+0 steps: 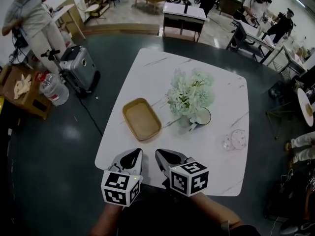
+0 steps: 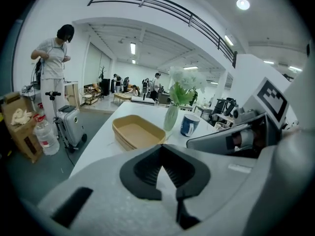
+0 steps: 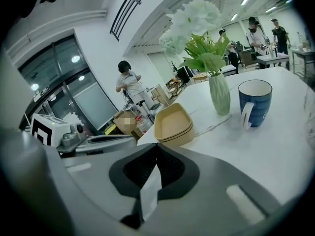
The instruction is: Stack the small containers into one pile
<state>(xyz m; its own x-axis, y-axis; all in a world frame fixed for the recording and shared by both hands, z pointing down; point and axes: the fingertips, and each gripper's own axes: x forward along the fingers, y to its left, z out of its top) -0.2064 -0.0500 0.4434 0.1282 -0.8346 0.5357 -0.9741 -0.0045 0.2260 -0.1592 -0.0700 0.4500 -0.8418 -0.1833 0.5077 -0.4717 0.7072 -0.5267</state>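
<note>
A: Head view first. Looking for the containers (image 1: 141, 118).
B: On the table (image 1: 147, 68), at twelve o'clock from both tools and apart from them. Flowers (image 1: 189, 93) beyond, at one o'clock.
A: And the left gripper (image 1: 130, 157) and right gripper (image 1: 166, 157)?
B: Side by side at the near edge, tips toward the tan stack.
A: Left gripper view?
B: Jaws pressed together, nothing between. Stack ahead at eleven o'clock, vase (image 2: 171, 117) and mug (image 2: 189, 124) at one.
A: Right gripper view?
B: Same here: pads together, empty. Layered rims on the stack near twelve o'clock, so probably nested already. No loose container anywhere.
A: Best handling, then?
B: Check the rims for level seating. If crooked, spread the jaws first, pinch one long wall, nudge gently, and keep clear of the vase.
A: Pose?
B: Both held low at six o'clock, angled down and forward.
</note>
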